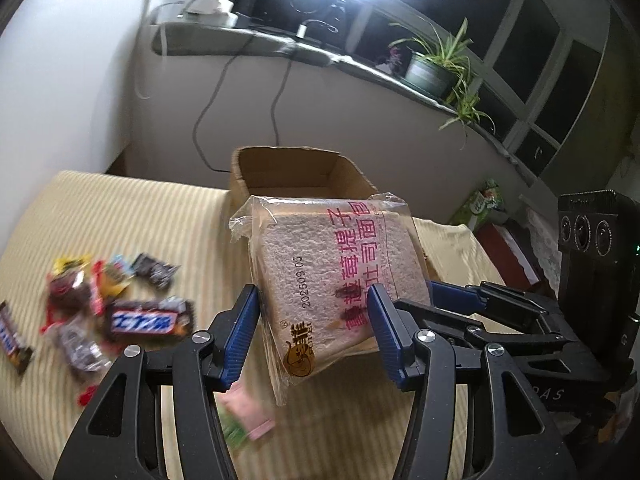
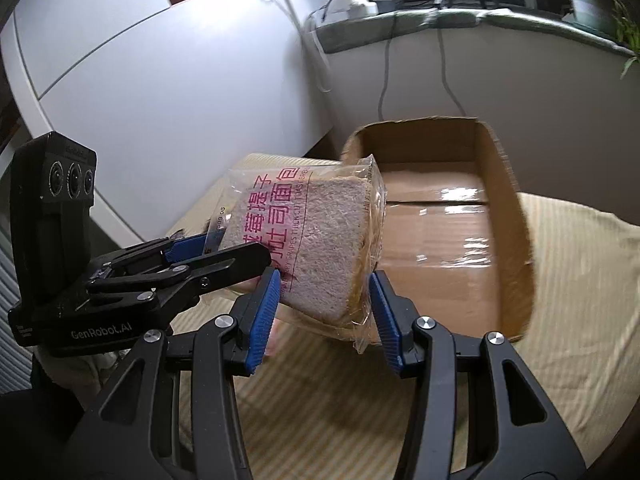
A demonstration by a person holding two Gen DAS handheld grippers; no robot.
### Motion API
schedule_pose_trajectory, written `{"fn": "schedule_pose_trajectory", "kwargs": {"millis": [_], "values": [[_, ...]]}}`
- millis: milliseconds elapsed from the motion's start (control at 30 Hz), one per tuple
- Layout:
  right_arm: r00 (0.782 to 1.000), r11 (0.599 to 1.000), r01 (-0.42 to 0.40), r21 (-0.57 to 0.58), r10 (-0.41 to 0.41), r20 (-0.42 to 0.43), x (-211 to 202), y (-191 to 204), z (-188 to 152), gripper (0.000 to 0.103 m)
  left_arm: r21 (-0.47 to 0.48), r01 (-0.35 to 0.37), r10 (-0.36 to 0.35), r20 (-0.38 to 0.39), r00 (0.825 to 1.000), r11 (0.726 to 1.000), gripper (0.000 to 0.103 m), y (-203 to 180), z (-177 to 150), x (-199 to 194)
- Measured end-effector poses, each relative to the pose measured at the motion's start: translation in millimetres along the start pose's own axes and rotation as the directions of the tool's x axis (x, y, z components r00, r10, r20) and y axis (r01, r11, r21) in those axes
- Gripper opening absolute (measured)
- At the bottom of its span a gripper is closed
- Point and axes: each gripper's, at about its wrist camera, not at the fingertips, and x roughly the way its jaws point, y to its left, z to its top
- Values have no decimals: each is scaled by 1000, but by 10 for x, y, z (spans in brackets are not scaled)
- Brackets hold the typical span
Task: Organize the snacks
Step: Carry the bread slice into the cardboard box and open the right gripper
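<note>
While both grippers share it, the bagged toast bread (image 1: pixel 336 280) hangs above the striped bench, just near of the open cardboard box (image 2: pixel 516 216). Left gripper (image 1: pixel 314 334) and right gripper (image 2: pixel 324 312) each stand about half open, jaws clamped on the slice's lower edges. Judged light, soft, easily crushed; film slippery. Grip the crust edges gently, not the loose wrapper. Candy bars (image 1: pixel 148 320) lie far left.

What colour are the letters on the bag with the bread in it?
Pinkish-red letters on the clear plastic bag of sliced bread, clearest in the left wrist view.
</note>
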Motion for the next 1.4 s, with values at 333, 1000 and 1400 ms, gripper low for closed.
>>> {"fn": "schedule_pose_trajectory", "kwargs": {"millis": [333,1000,1400], "values": [[999,998,48,35,-47,-10,-2,-534,138,49,22,34,-33,-53,998,999,53,-269,146,443],[990,990,139,4,-139,-10,12,-668,125,49,69,-6,13,-100,995,998,53,-352,88,619],[984,985,173,-14,-172,36,-134,-492,71,62,83,-29,31,-22,999,996,56,-267,39,294]]}}
